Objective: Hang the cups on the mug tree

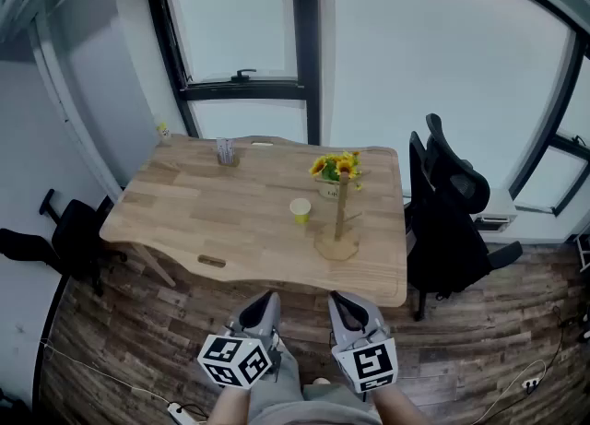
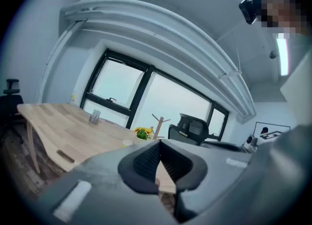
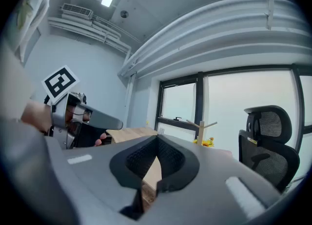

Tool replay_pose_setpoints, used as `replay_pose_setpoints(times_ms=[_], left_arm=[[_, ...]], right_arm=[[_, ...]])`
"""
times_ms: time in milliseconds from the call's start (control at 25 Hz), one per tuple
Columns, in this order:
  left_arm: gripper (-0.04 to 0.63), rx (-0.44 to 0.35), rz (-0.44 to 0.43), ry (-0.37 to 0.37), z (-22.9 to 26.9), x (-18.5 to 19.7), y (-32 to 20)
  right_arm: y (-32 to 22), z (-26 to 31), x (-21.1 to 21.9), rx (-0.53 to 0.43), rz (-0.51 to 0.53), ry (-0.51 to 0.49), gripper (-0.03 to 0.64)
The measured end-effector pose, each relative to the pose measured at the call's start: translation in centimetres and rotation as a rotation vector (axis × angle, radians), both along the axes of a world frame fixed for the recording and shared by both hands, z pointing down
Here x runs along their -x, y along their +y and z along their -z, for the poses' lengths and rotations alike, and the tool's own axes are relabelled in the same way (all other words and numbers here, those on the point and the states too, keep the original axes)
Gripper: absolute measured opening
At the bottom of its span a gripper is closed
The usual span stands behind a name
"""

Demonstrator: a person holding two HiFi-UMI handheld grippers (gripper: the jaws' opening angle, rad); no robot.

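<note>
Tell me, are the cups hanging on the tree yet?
Not yet. Nothing looks done: the mug tree has bare pegs. The yellow cup stands on the table beside it. Nothing is in hand: the left gripper and right gripper hang short of the table, jaws shut and empty. Left to do: grab the cup and hang it.

The yellow cup (image 1: 300, 210) is too small to show a handle, and the table-corner object (image 1: 163, 129) is unidentifiable.
</note>
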State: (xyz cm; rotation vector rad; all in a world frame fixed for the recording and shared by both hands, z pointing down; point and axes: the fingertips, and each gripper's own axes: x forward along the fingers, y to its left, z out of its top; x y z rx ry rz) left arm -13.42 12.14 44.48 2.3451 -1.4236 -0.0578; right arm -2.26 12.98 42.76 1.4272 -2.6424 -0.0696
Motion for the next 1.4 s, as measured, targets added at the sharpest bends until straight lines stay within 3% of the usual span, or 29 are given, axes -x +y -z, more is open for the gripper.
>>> replay_pose_setpoints(times_ms=[160, 360, 680, 760, 1000, 1160, 1400], left_arm=[[0.002, -0.035, -0.018, -0.079, 0.5, -0.9, 0.5], [0.003, -0.063, -0.055, -0.113, 1.2, -1.9, 0.4], [0.003, 0.003, -0.041, -0.069, 0.3, -2.0, -1.9], [0.066, 0.020, -0.048, -0.051, -0.1, -2.2, -2.6], [0.157, 0.046, -0.057, -0.050, -1.4, -2.8, -5.2], [0.181, 0.069, -0.065, -0.031, -1.9, -2.8, -7.2], [0.225, 0.117, -0.041, 0.074, -3.0, -2.0, -11.0]], right_arm=[[0.7, 0.0, -0.4, 0.017, 0.005, -0.010, -0.002], [0.6, 0.1, -0.7, 0.013, -0.010, -0.032, -0.002], [0.4, -0.6, -1.3, 0.035, -0.014, -0.046, -0.002], [0.4, -0.8, -1.5, 0.048, -0.011, -0.042, -0.002], [-0.5, -2.1, -2.3, 0.068, -0.002, -0.013, -0.002], [-2.0, -2.4, -2.8, 0.081, -0.008, -0.005, -0.002], [-5.2, -3.2, -3.6, 0.077, -0.022, 0.005, -0.002]])
